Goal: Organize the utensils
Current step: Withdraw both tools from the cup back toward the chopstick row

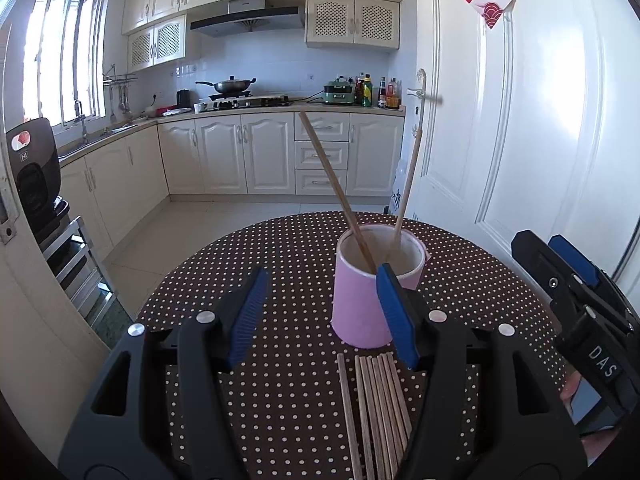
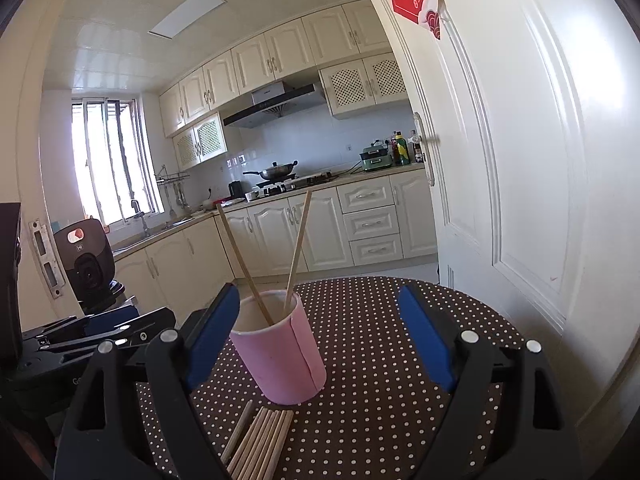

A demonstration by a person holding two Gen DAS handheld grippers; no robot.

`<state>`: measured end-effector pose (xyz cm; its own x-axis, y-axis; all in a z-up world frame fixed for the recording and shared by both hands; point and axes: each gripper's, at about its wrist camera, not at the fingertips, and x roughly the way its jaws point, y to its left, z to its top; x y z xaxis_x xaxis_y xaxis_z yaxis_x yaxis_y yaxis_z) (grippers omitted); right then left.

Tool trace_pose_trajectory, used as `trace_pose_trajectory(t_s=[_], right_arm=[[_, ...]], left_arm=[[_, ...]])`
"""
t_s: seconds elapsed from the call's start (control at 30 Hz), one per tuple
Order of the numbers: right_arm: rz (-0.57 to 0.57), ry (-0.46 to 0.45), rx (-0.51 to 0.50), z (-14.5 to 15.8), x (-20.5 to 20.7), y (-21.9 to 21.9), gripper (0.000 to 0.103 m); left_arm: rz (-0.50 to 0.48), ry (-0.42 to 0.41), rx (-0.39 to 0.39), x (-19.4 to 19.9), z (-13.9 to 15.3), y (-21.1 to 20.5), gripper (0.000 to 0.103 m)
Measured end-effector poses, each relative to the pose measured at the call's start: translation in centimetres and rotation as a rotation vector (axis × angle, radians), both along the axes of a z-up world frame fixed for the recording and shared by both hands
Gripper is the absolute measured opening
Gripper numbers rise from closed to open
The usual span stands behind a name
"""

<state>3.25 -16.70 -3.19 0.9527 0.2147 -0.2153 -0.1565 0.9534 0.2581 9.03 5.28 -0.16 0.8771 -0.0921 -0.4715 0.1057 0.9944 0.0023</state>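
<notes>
Where chopsticks (image 1: 376, 408) lie, pink cup (image 1: 360, 300) beyond.

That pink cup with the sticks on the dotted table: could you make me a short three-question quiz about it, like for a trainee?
1. How many wooden chopsticks stand in the pink cylindrical cup?
2. True or false: the loose bundle of wooden chopsticks lies on the brown polka-dot tablecloth, nearer the camera than the cup.
3. The left gripper is: A) clamping a chopstick, B) open and empty.

Key: 1. two; 2. true; 3. B
</notes>
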Motion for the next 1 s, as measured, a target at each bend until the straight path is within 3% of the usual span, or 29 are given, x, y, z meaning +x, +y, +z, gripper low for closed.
trace_pose_trajectory(t_s=[0.4,0.77,1.0], right_arm=[[0.033,0.126,0.016,-2.5,-0.6,0.2,0.078],[0.077,0.331,-0.097,-5.4,0.8,1.8,0.078],[0.074,0.423,-0.167,-6.4,1.1,2.8,0.078]], left_arm=[[0.033,0.081,0.016,-1.0,-2.5,1.2,0.057],[0.025,0.218,0.021,-0.3,-5.2,1.4,0.057],[0.012,0.263,0.037,-0.5,-6.5,1.5,0.058]])
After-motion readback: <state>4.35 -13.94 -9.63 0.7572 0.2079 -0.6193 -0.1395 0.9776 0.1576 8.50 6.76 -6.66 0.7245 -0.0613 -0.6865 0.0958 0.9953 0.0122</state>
